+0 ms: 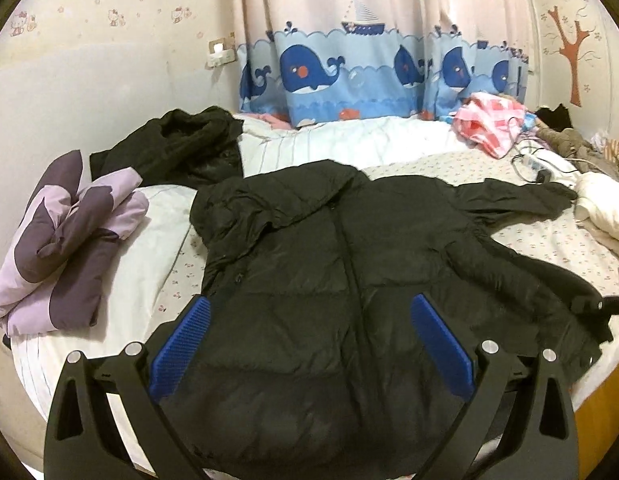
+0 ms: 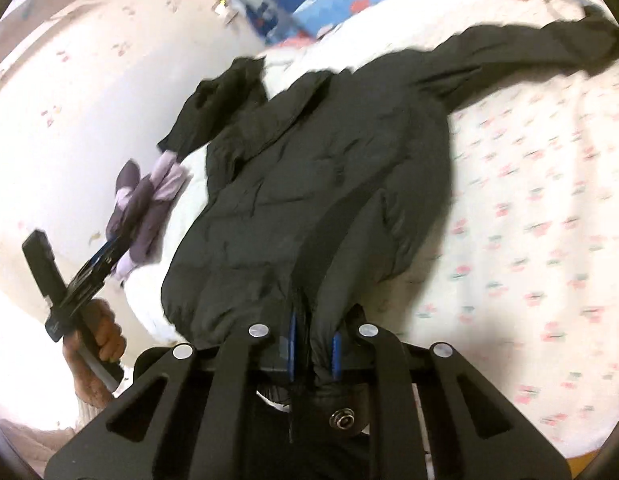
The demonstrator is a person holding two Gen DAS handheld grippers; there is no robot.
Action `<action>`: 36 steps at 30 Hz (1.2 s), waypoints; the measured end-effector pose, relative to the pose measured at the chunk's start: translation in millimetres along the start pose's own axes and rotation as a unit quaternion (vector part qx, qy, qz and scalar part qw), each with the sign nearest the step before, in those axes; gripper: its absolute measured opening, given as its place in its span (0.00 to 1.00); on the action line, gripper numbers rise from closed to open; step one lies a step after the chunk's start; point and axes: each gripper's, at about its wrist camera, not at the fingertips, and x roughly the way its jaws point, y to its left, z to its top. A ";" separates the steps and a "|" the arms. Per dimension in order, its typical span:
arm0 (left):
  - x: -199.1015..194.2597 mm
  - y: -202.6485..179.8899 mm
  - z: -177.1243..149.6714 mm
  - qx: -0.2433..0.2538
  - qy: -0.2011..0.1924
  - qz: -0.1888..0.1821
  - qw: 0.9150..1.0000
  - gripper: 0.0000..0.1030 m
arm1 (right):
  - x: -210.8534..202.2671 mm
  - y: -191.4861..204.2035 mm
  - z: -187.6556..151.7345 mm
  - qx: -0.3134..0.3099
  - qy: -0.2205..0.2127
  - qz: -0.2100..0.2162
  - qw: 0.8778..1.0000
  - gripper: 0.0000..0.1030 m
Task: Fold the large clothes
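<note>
A large black puffer jacket (image 1: 329,280) lies spread on the bed, front up, one sleeve (image 1: 521,196) stretched to the right. My left gripper (image 1: 309,344) is open, its blue pads (image 1: 185,344) apart above the jacket's lower part, holding nothing. In the right wrist view the jacket (image 2: 329,168) stretches away from the camera. My right gripper (image 2: 313,348) is shut on the jacket's bottom hem, with a metal snap (image 2: 341,418) just behind the pads. The left gripper (image 2: 89,268) shows there too, at the left, held in a hand.
A folded purple and lilac jacket (image 1: 65,248) lies at the left, another black garment (image 1: 177,144) behind it. Pink clothes (image 1: 489,120), cables and a white bundle (image 1: 605,208) sit at the right. The whale curtain (image 1: 369,76) hangs behind the floral bedsheet (image 1: 549,240).
</note>
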 end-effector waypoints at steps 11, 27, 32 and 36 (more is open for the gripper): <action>-5.3 -27.3 -1.8 0.038 -0.008 -0.024 0.999 0.94 | -11.7 -40.1 -63.0 -0.002 0.028 -0.119 0.992 0.52; 7.1 -57.5 12.8 0.048 -0.010 -0.036 0.998 0.94 | 60.5 10.1 -24.2 -0.093 0.128 -0.109 0.981 0.79; 14.2 -67.3 20.6 0.050 -0.013 -0.042 0.998 0.94 | 56.0 3.3 -19.7 -0.092 0.148 -0.088 0.981 0.79; 24.9 -75.4 25.5 0.049 -0.015 -0.050 0.997 0.94 | 20.8 -7.8 -0.1 -0.059 0.081 -0.041 0.994 0.79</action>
